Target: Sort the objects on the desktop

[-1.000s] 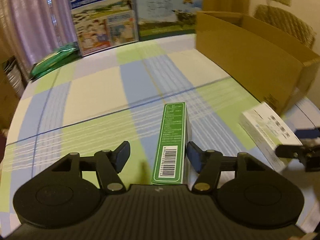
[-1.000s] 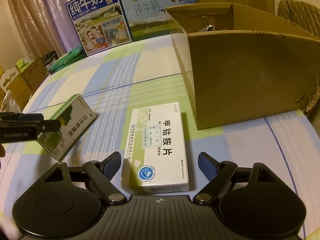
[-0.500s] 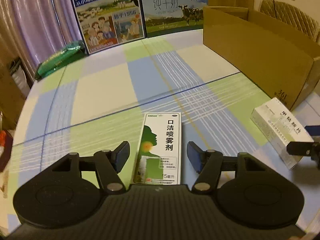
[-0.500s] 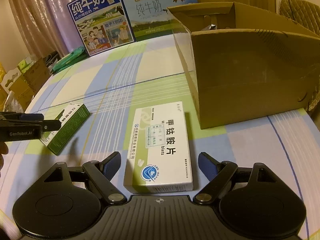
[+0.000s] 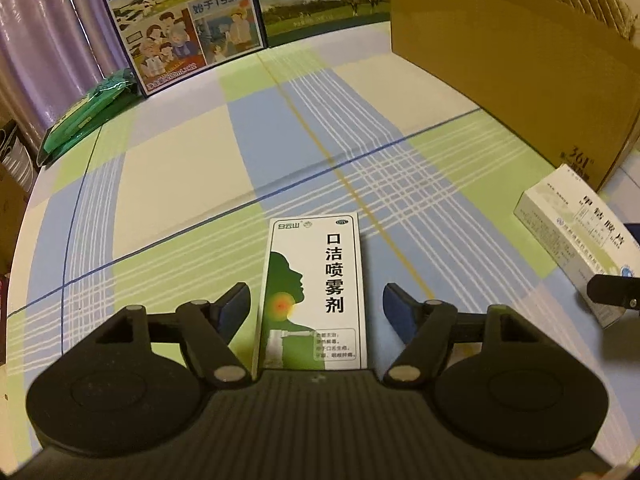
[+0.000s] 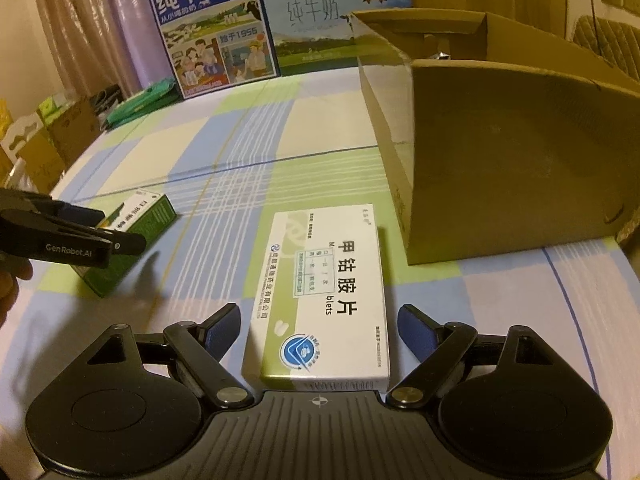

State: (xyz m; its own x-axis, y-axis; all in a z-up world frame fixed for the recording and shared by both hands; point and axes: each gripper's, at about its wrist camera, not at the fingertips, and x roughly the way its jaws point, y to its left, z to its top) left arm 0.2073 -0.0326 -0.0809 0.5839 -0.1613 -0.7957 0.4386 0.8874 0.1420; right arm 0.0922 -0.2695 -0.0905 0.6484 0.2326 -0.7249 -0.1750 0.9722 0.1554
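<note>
Checked cloth of blue, green and cream over the surface (image 5: 192,168); purple curtains (image 6: 100,20) behind, two milk cartons (image 6: 212,36) upright at the far edge, an open cardboard box (image 6: 520,160) on the right. Left claw (image 5: 316,308) spread wide around the green spray box (image 5: 316,292), pads clear of it. Right claw (image 6: 318,328) likewise wide around the white tablet box (image 6: 328,296), not gripping. Both boxes flat on the cloth. Box contents mostly hidden; green packet (image 5: 84,112) too blurred to read.
</note>
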